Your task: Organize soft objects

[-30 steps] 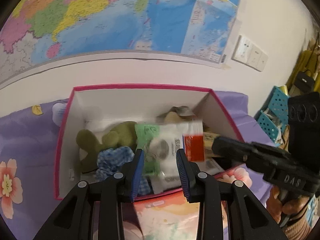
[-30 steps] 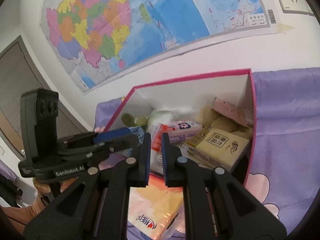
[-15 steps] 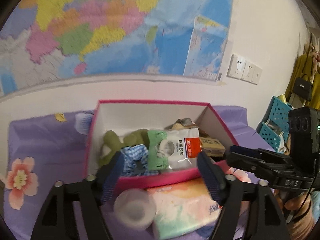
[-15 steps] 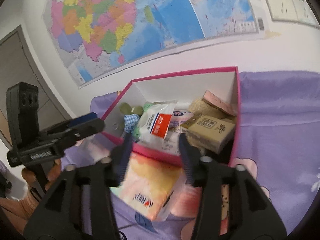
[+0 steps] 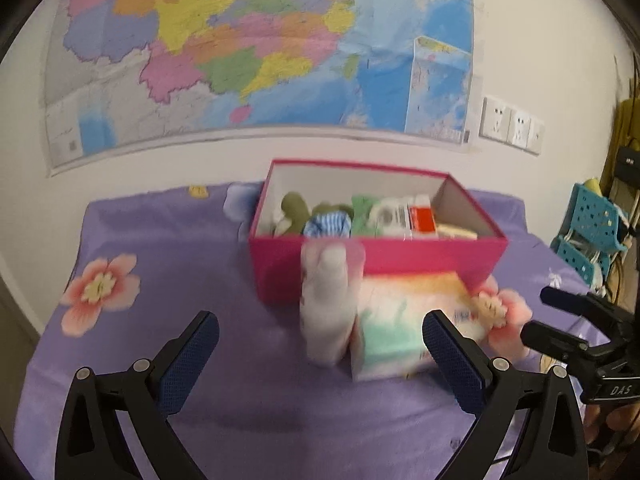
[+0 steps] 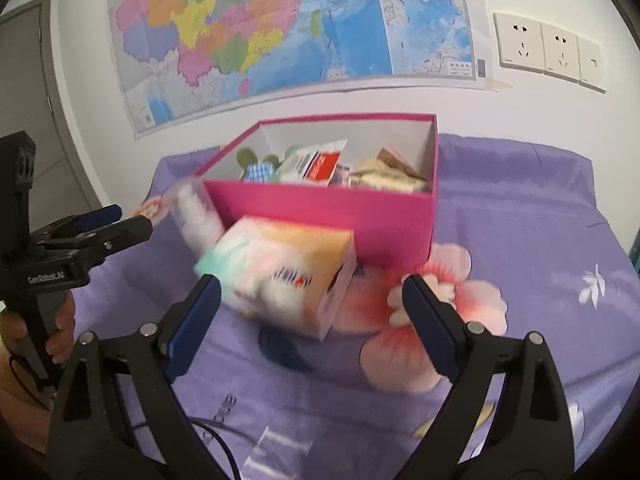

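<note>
My left tool [image 5: 320, 352] is opening wide, its jaws empty; my right tool [image 6: 310, 320] is opening too, gripping nothing. Between and just beyond them lie a pastel-printed soft tissue pack [image 6: 276, 276] and a clear plastic tube of white cotton [image 5: 326, 300], both on the purple flowered bedsheet [image 5: 168, 264], against the near wall of the pink cardboard box [image 5: 376, 260]. The box already holds a green plush toy [image 5: 296, 208], a blue checked cloth [image 5: 328, 226] and packets. By my reckoning, these two pieces remain to go in.

My tongs' matt black plastic fingers [image 5: 520, 412] carry ribbed blue pads [image 5: 188, 360]; purple cloth [image 5: 168, 264], pink cardboard box [image 5: 420, 256], glossy tissue pack [image 6: 280, 276]
</note>
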Available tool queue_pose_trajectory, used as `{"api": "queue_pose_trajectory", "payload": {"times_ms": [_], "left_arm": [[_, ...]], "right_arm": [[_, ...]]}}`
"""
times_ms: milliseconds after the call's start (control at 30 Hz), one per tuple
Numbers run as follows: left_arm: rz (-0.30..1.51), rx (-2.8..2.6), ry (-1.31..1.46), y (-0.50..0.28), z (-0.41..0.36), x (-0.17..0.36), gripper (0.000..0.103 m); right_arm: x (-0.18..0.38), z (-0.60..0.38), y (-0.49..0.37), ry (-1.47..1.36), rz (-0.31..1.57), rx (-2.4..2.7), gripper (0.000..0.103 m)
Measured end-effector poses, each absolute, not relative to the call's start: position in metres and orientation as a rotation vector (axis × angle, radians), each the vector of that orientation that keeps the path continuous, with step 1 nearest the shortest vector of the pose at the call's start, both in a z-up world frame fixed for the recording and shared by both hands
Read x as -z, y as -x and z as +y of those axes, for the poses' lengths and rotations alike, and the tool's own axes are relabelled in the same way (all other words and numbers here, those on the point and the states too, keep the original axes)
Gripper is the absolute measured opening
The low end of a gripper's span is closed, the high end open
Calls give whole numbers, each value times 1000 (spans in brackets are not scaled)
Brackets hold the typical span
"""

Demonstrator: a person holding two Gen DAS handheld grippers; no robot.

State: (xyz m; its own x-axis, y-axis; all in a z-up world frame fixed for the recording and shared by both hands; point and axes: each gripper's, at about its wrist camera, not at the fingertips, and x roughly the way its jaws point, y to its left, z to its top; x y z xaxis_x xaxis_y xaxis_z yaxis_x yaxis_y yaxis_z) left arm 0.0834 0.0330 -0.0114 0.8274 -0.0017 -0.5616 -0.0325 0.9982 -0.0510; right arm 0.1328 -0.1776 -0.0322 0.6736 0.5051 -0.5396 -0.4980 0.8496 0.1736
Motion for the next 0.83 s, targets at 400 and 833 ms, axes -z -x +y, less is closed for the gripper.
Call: {"api": "queue_pose_trajectory", "payload": {"times_ms": [400, 833], "left_arm": [[647, -79, 32, -63, 20, 33, 103], [611, -137, 44, -62, 25, 32, 103]], "right_arm": [[51, -175, -110, 1, 661, -579, 93], [70, -247, -128, -34, 738, -360, 93]]}}
